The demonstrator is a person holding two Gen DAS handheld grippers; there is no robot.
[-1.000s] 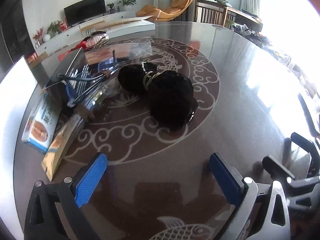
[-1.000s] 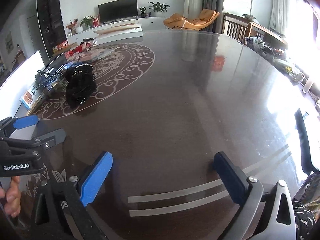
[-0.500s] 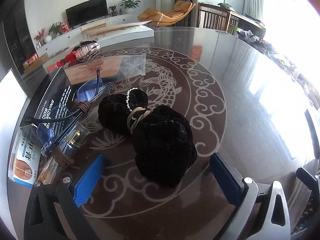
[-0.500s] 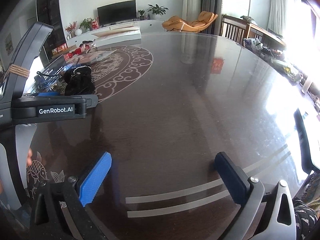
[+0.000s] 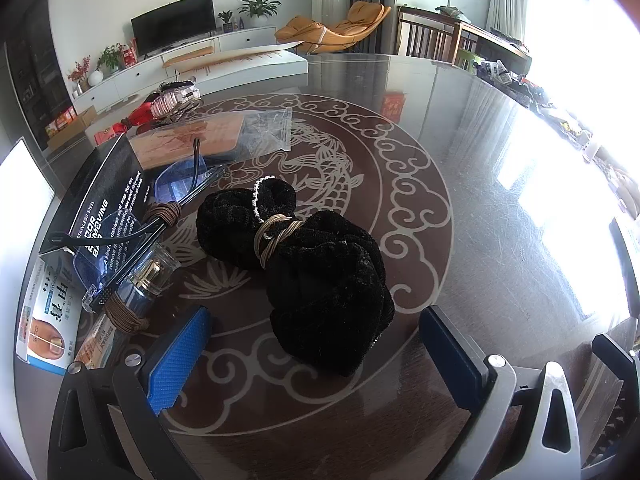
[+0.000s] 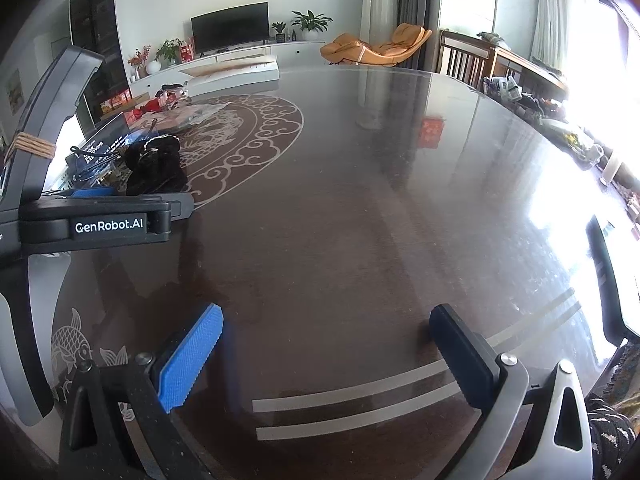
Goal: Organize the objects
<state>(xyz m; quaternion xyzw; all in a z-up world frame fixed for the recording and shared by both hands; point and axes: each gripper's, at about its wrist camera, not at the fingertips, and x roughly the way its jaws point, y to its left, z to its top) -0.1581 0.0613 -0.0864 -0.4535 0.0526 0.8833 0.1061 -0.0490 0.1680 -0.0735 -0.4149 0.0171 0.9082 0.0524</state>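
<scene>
Left hand-held gripper (image 5: pixel 312 344): I hold it low over the worktop with its blue pads spread wide and nothing between them. The near end of the black velvet pouch lies in the gap, so I judge it lined up for a grasp.
Right hand-held gripper (image 6: pixel 326 354): also spread wide and empty, parked over bare worktop well to the right of the clutter, I judge so as to stay out of the way.
Black velvet pouch (image 5: pixel 316 264): lies on the pale dragon pattern, running from near-right to far-left, tied at its neck with tan cord, untouched by either pad.
Left of the pouch: a small glass bottle (image 5: pixel 150 276) wound with brown cord sits just beside the left pad, and may get nudged as the pads close.
Far left: a black box with white lettering (image 5: pixel 106 208), dark-framed glasses (image 5: pixel 176 184) on it, and a white medicine box (image 5: pixel 44 320) at the edge.
Farther back: a clear zip bag (image 5: pixel 266 132) and a metal watch (image 5: pixel 176 98).
Worktop (image 6: pixel 360 220): dark, glossy, bare to the right, so there is room to set things.
</scene>
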